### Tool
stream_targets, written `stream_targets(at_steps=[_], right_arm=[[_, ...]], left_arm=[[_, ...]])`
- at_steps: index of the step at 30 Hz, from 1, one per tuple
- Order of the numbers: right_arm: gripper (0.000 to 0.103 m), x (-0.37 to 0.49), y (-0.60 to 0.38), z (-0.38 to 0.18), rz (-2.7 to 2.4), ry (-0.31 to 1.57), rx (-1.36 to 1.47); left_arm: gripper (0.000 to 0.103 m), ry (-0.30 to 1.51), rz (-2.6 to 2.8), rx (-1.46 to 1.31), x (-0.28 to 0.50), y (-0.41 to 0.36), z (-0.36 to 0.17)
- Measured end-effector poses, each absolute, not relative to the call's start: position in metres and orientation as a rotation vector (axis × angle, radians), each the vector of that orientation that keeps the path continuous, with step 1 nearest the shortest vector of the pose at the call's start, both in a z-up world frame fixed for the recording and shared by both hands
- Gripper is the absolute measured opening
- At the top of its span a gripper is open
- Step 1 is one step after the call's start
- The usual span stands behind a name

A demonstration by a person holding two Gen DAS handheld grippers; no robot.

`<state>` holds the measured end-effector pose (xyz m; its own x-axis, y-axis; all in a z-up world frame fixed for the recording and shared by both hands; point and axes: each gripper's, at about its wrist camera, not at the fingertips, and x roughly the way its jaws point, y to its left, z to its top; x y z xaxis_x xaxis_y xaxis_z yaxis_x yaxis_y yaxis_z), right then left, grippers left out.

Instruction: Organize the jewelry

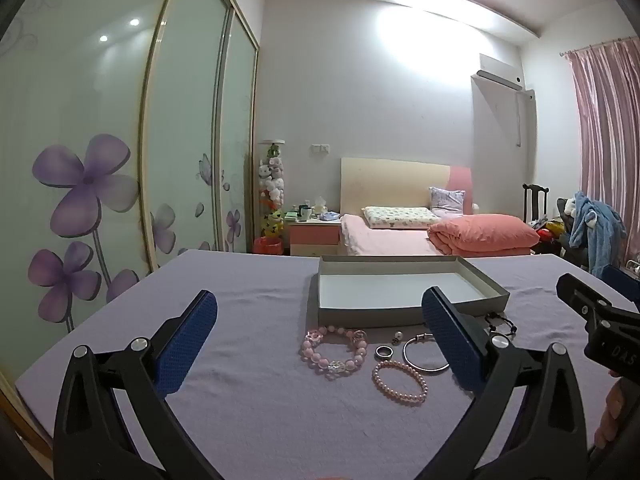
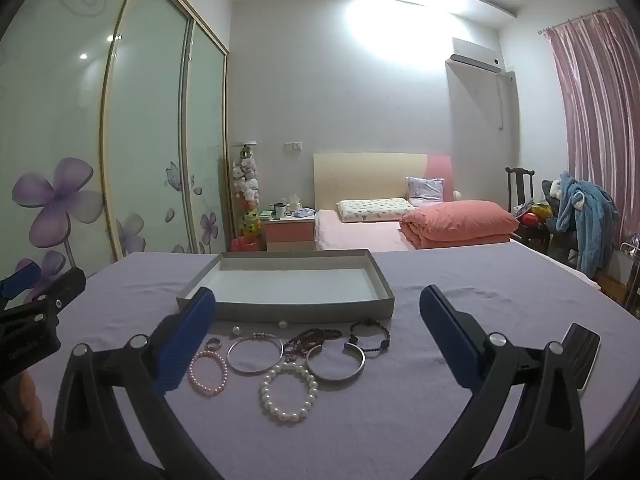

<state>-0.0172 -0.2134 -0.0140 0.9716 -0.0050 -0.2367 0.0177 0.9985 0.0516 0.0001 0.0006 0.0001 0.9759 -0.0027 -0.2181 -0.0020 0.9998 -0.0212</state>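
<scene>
1. The left tool (image 1: 320, 336) is held low over the purple-covered surface (image 1: 248, 400), tipped slightly downward, its blue pads spread wide with nothing gripped between them.
2. The right tool (image 2: 318, 336) is held the same way, slightly nose-down, jaws wide and empty; it is also seen at the right edge of the left wrist view.
3. The jewelry is laid out on the surface just in front of the tray (image 2: 304, 309), between tray and tools.
4. From the right wrist view can be made out: a white pearl bracelet (image 2: 289, 392) nearest, a small pink bead bracelet (image 2: 208, 374) to its left, a thin silver bangle (image 2: 255, 353), a wide silver bangle (image 2: 336, 363), a ring (image 2: 213, 345), a dark red bead strand (image 2: 316, 338), a black cord bracelet (image 2: 370, 338) and two loose pearls (image 2: 282, 324) beside the tray wall.
5. A larger pink bead bracelet (image 1: 334, 350) is seen from the left wrist view, left of the rest.
6. The grey tray is shown empty.
7. A bed (image 2: 360, 232) is seen well behind the surface.
</scene>
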Motion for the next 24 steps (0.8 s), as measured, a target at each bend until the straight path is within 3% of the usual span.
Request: stream_targets(at_steps=[24], right_arm=[[0.099,-0.0172,-0.2136,-0.0139,-0.013,0.24,0.05]], left_arm=[[0.101,0.222,-0.004,-0.02,0.0,0.0001,0.0]])
